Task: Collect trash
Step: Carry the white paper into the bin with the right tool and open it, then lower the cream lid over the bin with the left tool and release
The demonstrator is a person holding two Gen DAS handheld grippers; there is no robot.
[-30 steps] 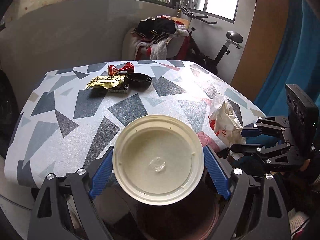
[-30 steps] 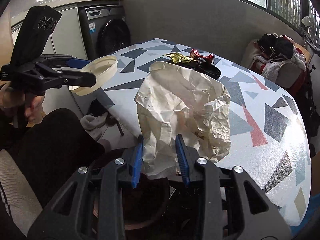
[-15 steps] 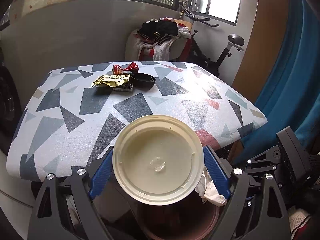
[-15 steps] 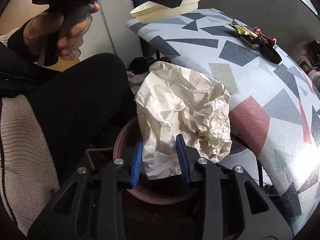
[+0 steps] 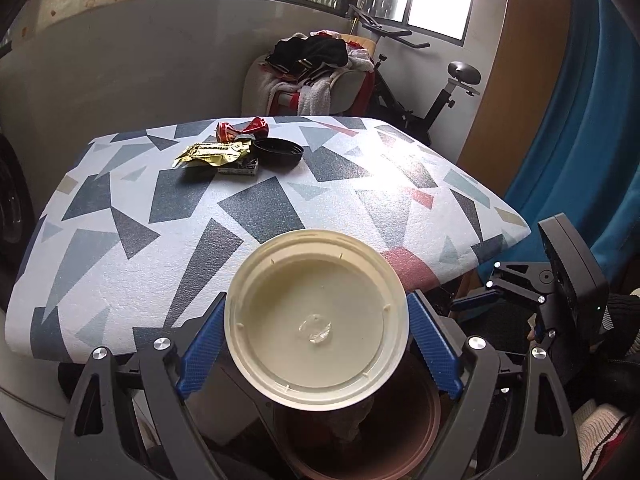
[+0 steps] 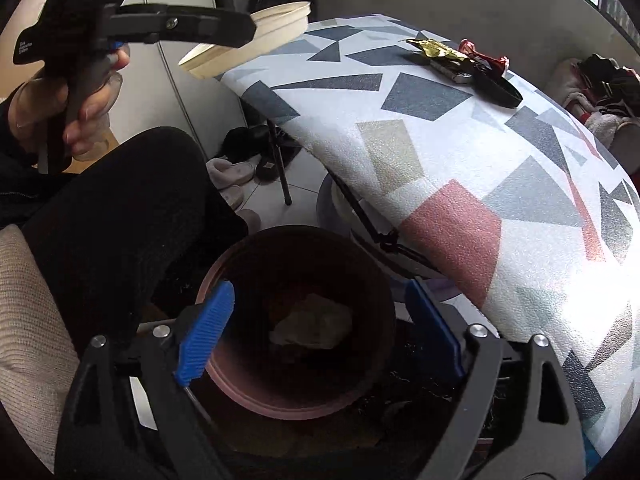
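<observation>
My left gripper [image 5: 316,340] is shut on a cream plastic lid [image 5: 316,316], held over the brown trash bin [image 5: 424,440] below the table's near edge. The lid also shows in the right wrist view [image 6: 248,40]. My right gripper [image 6: 320,328] is open and empty above the bin [image 6: 248,392]. The crumpled paper [image 6: 312,324] lies at the bin's bottom. On the far side of the table [image 5: 120,280] lie a gold wrapper [image 5: 212,152], a red wrapper [image 5: 242,130], a small box [image 5: 240,168] and a black lid [image 5: 278,152].
The patterned table [image 6: 460,140] fills the right of the right wrist view. My leg in black [image 6: 112,208] is left of the bin. Shoes [image 6: 240,144] lie on the floor under the table. An exercise bike [image 5: 432,88] and a clothes pile [image 5: 312,64] stand beyond the table.
My right gripper has opened and the crumpled paper has dropped into the bin. The left gripper still holds the cream lid and has barely moved.
</observation>
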